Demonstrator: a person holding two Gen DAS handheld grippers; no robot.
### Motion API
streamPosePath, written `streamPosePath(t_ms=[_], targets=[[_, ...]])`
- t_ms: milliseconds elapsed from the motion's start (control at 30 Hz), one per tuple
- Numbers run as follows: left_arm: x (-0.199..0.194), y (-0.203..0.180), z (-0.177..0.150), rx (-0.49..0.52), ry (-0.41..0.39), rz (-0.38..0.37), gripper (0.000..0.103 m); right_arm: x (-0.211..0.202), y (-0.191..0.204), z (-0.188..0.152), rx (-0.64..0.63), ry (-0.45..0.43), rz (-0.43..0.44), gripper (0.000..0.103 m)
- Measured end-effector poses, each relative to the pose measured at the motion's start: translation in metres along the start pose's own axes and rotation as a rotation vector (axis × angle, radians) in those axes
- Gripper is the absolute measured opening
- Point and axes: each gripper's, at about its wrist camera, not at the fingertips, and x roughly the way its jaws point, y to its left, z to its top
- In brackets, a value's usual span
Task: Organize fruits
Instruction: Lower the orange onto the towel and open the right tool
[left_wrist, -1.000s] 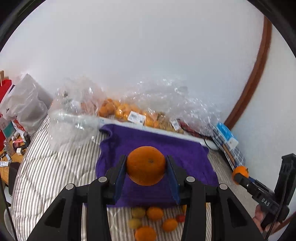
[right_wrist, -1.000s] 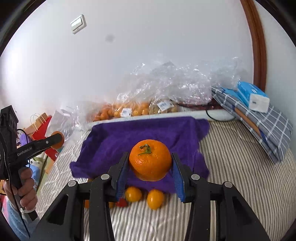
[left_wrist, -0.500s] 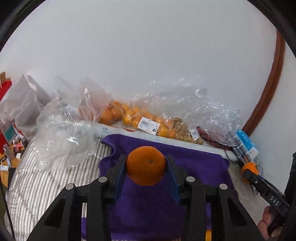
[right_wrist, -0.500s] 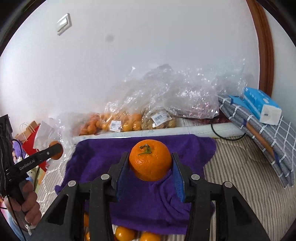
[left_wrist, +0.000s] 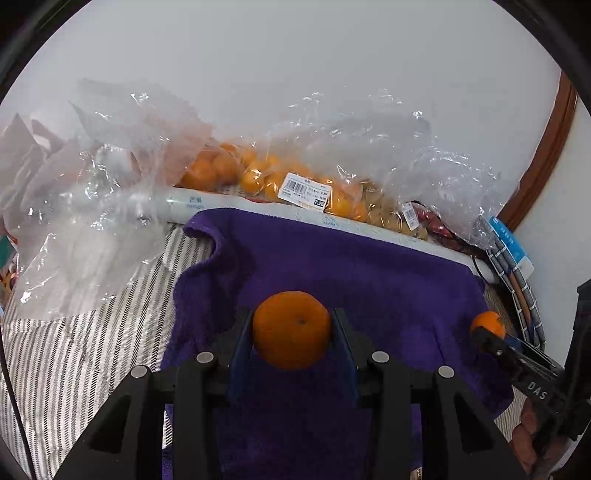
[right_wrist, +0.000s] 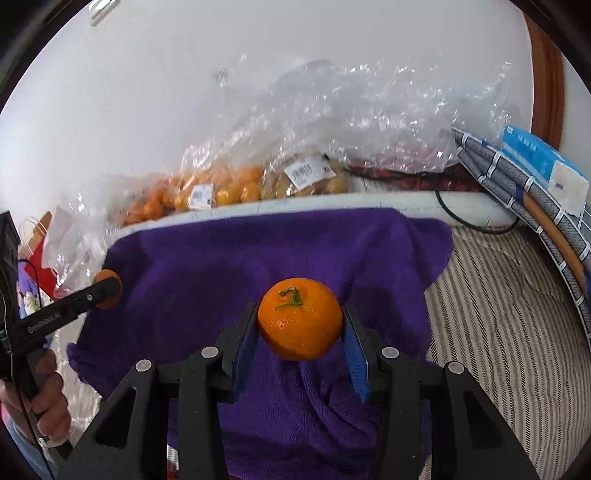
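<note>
My left gripper is shut on an orange and holds it over the purple towel. My right gripper is shut on a second orange with a green stem, over the same purple towel. Each gripper shows in the other's view: the right one with its orange at the right edge, the left one with its orange at the left. The loose fruits in front of the towel are out of view.
Clear plastic bags of small oranges lie along the wall behind a white tube. Empty crumpled plastic bags lie to the left. A folded checked cloth with a blue box sits at the right. The bed cover is striped.
Both grippers have moved forward and lower over the purple towel, each still holding its orange. The loose fruits at the towel's front edge have dropped out of view.
</note>
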Motion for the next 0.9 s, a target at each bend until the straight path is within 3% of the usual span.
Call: streamPosePath(t_ms=[533, 700, 900], targets=[[0.022, -0.001, -0.008, 0.013, 0.086, 0.015, 0.04, 0.017, 0.001, -0.003, -0.004, 0.057, -0.055, 0.045], [0.021, -0.001, -0.006, 0.009, 0.084, 0.002, 0.04, 0.013, 0.002, -0.003, -0.003, 0.032, -0.051, 0.054], [0.013, -0.002, -0.004, 0.008, 0.054, -0.008, 0.053, -0.004, 0.007, -0.005, -0.03, -0.036, -0.091, 0.073]])
